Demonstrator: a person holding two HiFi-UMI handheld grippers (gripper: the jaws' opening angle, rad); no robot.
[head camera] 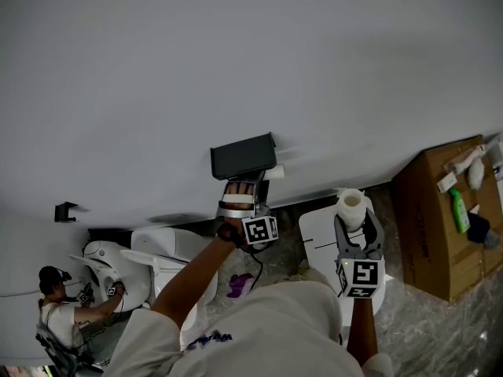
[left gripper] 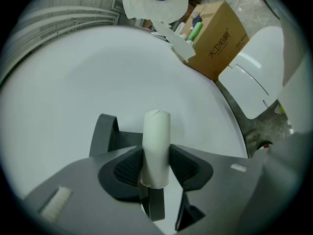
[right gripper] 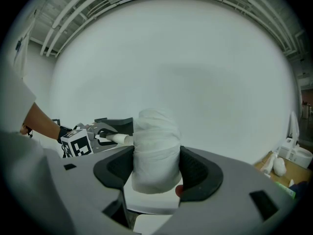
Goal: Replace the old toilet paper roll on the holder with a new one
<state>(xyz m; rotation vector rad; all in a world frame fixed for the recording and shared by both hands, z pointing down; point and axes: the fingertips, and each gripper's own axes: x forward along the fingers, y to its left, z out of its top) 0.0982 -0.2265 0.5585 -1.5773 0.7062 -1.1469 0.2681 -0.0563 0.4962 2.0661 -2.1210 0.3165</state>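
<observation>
1. The right gripper is clamped on the new toilet paper roll, which is held upright near the person's body.
2. Farther out, the left gripper pinches the old, empty cardboard tube between its pads.
3. The tube sits just beside the dark holder, which is fixed to the white wall.
4. A cardboard box stands well apart at the right.

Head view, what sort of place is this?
Probably a mock bathroom in a test space: a dark paper holder on a bare wall, several white toilets, and a cardboard box of bottles.
</observation>
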